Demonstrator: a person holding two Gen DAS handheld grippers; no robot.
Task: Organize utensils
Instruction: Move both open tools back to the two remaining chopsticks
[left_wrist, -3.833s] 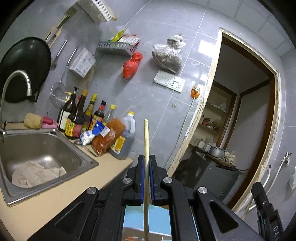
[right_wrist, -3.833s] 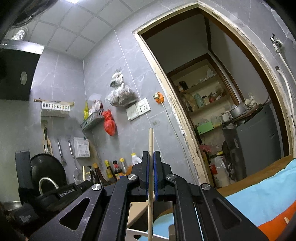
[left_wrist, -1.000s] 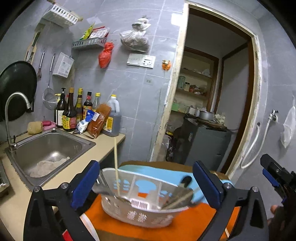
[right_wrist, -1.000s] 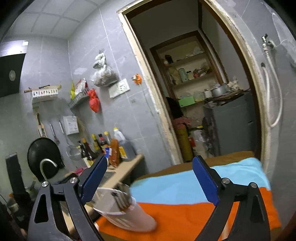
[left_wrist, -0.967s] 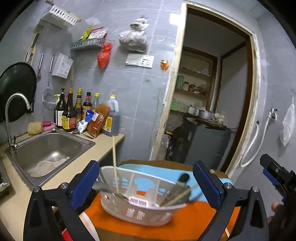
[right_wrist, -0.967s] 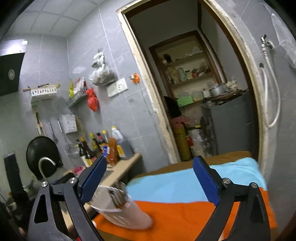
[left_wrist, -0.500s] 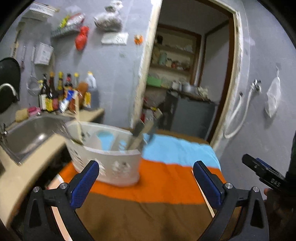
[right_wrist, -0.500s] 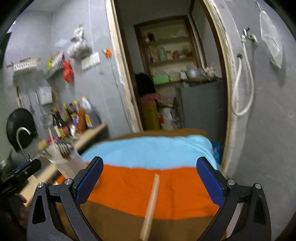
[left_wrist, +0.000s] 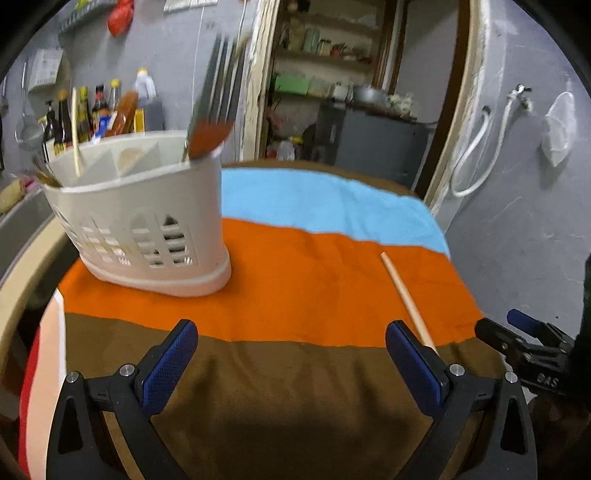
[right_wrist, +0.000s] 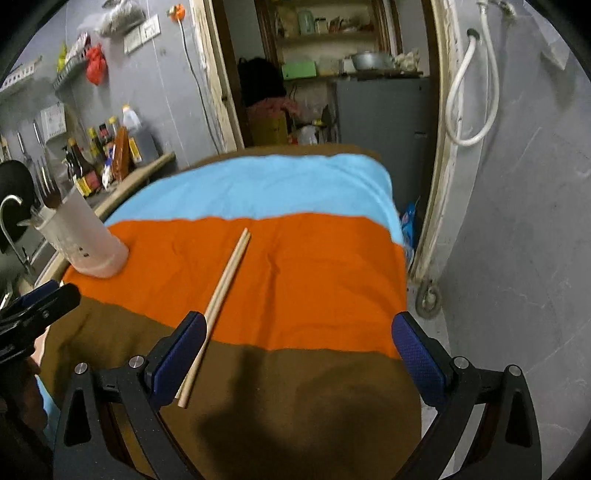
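A white slotted utensil holder (left_wrist: 144, 221) stands on the orange band of the striped cloth (left_wrist: 314, 269), holding a wooden chopstick (left_wrist: 75, 133), forks and other blurred utensils. In the right wrist view the holder (right_wrist: 83, 240) sits far left. A pair of wooden chopsticks (right_wrist: 218, 299) lies loose on the cloth, its near end beside the left finger of my right gripper (right_wrist: 297, 354). In the left wrist view the chopsticks (left_wrist: 406, 299) lie near the right finger. My left gripper (left_wrist: 291, 360) is open and empty above the brown band. My right gripper is open and empty too.
A counter with sauce bottles (left_wrist: 92, 110) and a sink lies left of the table. A doorway (right_wrist: 332, 74) with shelves and a grey cabinet is behind. A white hose (right_wrist: 469, 92) hangs on the right wall. The table edge drops off at right.
Both grippers held a chopstick 3.8 s ago; both are open and empty now. Since a second ago both views have tilted down and back, bringing the loose chopsticks on the cloth into sight.
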